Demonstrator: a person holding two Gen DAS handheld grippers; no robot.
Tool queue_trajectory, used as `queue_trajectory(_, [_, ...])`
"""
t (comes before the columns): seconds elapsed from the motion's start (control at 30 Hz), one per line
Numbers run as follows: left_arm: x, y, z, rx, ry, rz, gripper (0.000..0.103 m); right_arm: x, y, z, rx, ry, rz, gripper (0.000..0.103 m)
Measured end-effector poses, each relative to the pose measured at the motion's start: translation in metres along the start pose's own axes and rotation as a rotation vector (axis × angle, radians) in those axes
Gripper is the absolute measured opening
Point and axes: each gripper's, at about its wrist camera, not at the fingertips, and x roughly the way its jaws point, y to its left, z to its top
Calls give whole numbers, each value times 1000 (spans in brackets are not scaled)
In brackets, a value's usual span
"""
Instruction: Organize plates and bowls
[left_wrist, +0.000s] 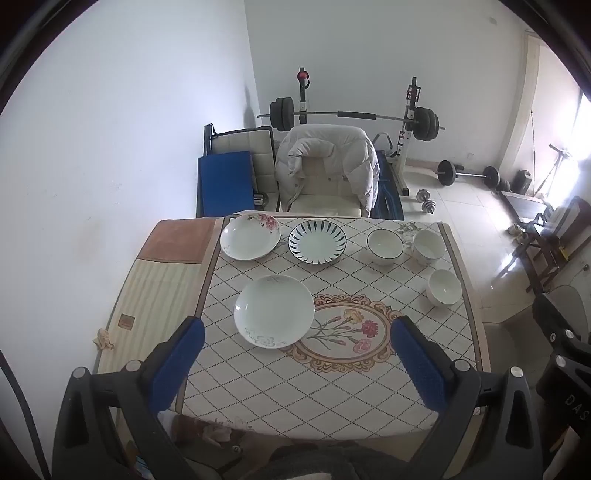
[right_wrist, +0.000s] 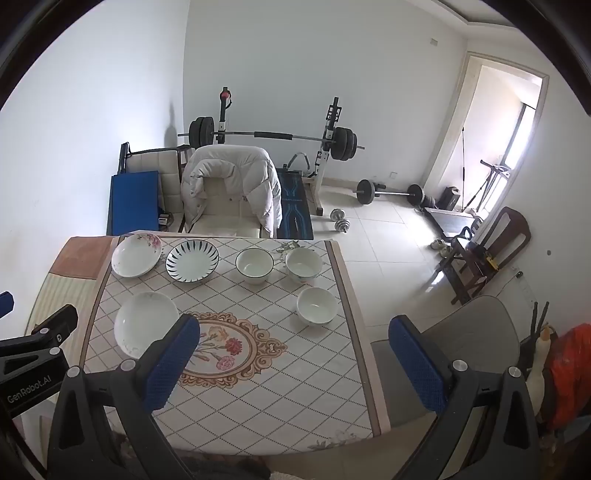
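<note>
Six pieces of crockery on the table (left_wrist: 458, 332), which wears a diamond-checked cloth with a flower medallion (left_wrist: 345, 332) at its middle.

- White plate (left_wrist: 274, 311) with a faint grey flower at its near rim: nearest piece, left of centre, its right edge overlapping the medallion border.
- Pink-flowered plate (left_wrist: 250, 236): far left of the back row, tilted a little, its far rim raised.
- Blue-striped plate (left_wrist: 317, 241): back row, just right of the pink-flowered plate, close to it but apart.
- Dark-rimmed bowl (left_wrist: 385, 242): back row, right of the striped plate, upright and empty.
- Patterned bowl (left_wrist: 428, 246): far right corner, just beside the dark-rimmed bowl; whether they touch cannot be told.
- Plain white bowl (left_wrist: 444, 291): right edge of the table, nearer than the patterned bowl and apart from it, upright and empty.

Left gripper (left_wrist: 297, 345): jaws spread wide, blue pads (left_wrist: 177, 363) either side of the near half of the cloth, nothing between them; angled down toward the white plate, above the table.

Right gripper (right_wrist: 293, 349): jaws likewise wide and empty, over the table's right near corner; its left pad (right_wrist: 171, 363) hides the medallion's left part in that view.

Surroundings: cream chair (left_wrist: 325, 173) draped with a white padded jacket behind the table; barbell rack (left_wrist: 351, 116) against the far wall; loose barbell (left_wrist: 467, 173) and dumbbells (left_wrist: 424, 201) on the tiled floor; blue mat (left_wrist: 225, 182) leaning at left.
</note>
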Motion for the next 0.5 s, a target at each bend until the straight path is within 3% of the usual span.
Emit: queue_trajectory(0.5, [-2, 6, -3, -32, -17, -10, 102, -2, 3, 5, -9, 18, 10, 103])
